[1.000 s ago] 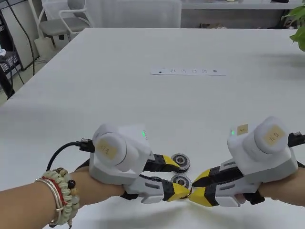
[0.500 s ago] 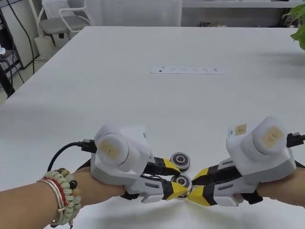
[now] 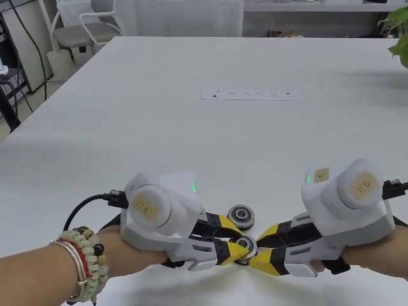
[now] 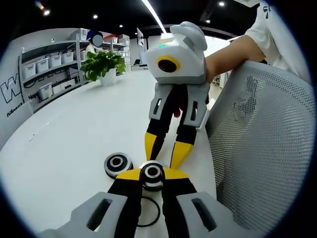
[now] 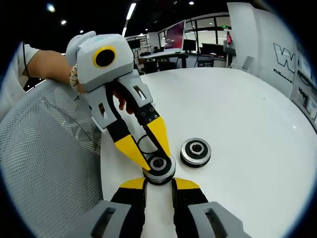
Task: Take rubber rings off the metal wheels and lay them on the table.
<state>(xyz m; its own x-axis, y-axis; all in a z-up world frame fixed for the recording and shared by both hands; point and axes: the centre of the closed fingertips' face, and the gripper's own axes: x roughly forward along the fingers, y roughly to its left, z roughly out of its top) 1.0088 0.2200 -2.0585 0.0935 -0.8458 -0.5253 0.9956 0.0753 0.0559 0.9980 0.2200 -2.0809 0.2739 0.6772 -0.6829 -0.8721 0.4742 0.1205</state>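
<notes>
A broad white table [image 3: 191, 127] carries the work near its front edge. One metal wheel [image 4: 152, 174] sits clamped between the left gripper's [image 5: 154, 159] jaws, probably to steady it. The right gripper [image 4: 163, 157] faces it nose-on, tips at the wheel's rim; whether they pinch its rubber I cannot tell. A loose rubber ring [image 4: 148, 210] lies bare on the tabletop beneath, and a second wheel [image 5: 195, 151] sits just beside
</notes>
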